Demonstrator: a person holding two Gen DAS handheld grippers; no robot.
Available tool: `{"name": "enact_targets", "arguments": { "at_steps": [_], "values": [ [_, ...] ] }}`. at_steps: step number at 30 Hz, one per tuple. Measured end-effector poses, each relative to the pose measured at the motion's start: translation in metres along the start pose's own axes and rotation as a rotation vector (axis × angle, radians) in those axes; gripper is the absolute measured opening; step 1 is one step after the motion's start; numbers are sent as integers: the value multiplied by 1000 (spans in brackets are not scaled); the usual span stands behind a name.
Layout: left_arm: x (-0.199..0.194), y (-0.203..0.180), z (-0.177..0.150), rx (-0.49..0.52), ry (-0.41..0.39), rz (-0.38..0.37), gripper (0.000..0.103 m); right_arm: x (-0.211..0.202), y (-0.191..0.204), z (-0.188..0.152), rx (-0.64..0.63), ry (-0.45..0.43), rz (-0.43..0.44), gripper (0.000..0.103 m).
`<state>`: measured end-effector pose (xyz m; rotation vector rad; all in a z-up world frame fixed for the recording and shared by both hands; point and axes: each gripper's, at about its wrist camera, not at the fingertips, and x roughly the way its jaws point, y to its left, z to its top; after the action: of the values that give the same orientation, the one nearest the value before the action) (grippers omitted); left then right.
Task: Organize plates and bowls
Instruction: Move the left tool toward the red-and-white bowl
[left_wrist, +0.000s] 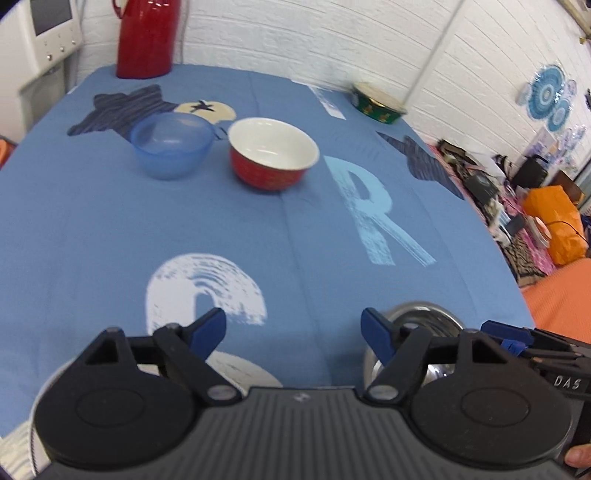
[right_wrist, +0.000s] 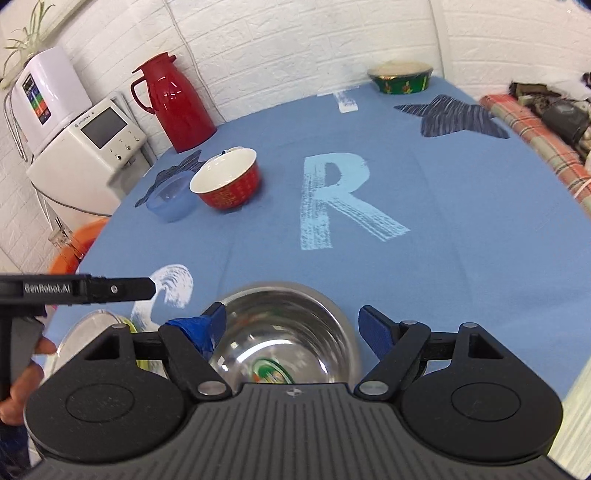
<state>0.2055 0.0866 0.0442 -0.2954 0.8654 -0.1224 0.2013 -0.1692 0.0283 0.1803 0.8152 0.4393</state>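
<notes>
On the blue tablecloth (right_wrist: 461, 192), printed with a pale letter R (right_wrist: 340, 195), we see the dishes in two groups. Toward the far left, a red bowl (right_wrist: 229, 184) with a white interior stands upright just beside a translucent blue bowl (right_wrist: 171, 201); from the right wrist view we cannot tell whether the two touch. A green bowl (right_wrist: 402, 79) sits well apart at the far edge, near the white brick wall, and a red jug (right_wrist: 173, 103) stands at the far left corner.

Nearest us, a steel bowl (right_wrist: 288, 332) rests upright on the cloth. The right gripper (right_wrist: 291, 325) hangs over it with its blue-tipped fingers spread wide, one on either side of the bowl's rim, pinching nothing. To its left a glass plate (right_wrist: 88, 332) lies flat, partly hidden.

From the left wrist view, the left gripper (left_wrist: 293, 328) is likewise spread and empty above bare cloth, with the steel bowl (left_wrist: 424, 317) just beside its right finger.
</notes>
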Motion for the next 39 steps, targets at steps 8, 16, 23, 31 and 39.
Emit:
{"name": "enact_targets", "arguments": {
  "at_steps": [8, 16, 23, 31, 39],
  "values": [
    [15, 15, 26, -3, -22, 9, 74, 32, 37, 59, -201, -49, 32, 65],
    [45, 28, 61, -22, -1, 10, 74, 92, 49, 112, -302, 44, 6, 65],
    [74, 38, 80, -36, 30, 31, 74, 129, 58, 130, -390, 65, -4, 65],
    [94, 47, 92, -90, 57, 7, 74, 157, 52, 146, -385, 78, -1, 65],
    [93, 71, 113, -373, 4, -76, 74, 179, 51, 166, -370, 74, 6, 65]
  ]
}}
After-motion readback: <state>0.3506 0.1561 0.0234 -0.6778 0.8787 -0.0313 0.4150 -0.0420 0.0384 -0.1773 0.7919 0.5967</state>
